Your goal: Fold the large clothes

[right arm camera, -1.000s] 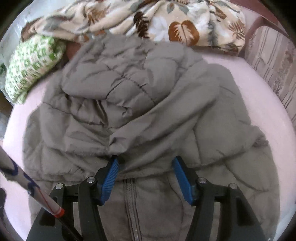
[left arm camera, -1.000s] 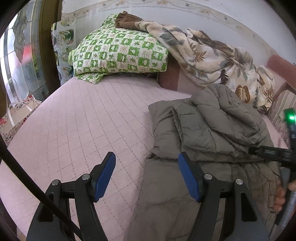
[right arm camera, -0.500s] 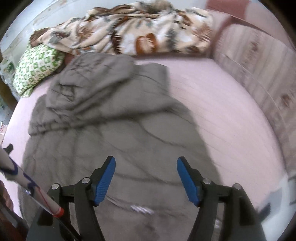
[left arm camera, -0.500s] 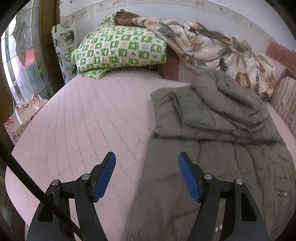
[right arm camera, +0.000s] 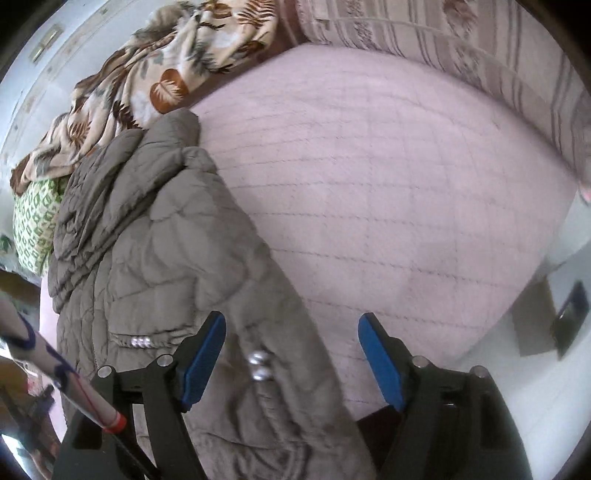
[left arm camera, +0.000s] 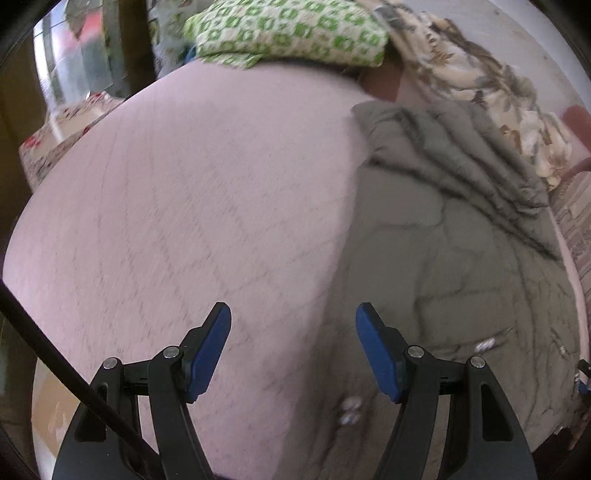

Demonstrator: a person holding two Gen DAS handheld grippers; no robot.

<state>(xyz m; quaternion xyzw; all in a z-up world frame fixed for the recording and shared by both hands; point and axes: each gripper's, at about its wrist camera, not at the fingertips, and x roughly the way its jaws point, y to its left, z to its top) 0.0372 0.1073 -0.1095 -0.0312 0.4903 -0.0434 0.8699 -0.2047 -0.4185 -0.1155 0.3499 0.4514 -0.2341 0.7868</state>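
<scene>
Jaws spread wide on both grippers, left point(left arm camera: 293, 345) and right point(right arm camera: 291, 350), straddling opposite coat point(right arm camera: 155, 258) edges; pillow point(left arm camera: 288, 33), blanket point(right arm camera: 147, 74) beyond coat on bed point(right arm camera: 388, 184).

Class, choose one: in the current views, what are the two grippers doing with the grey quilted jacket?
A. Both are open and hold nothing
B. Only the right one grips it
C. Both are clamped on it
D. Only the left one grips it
A: the left gripper and right gripper both stand wide open over the jacket, with nothing between the fingers.

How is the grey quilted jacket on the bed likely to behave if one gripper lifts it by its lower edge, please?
The jacket looks soft and puffy, creased into folds, so it would probably droop rather than hold shape. Its smooth shell may slip between the pads. Its folded top part could slide open.
</scene>
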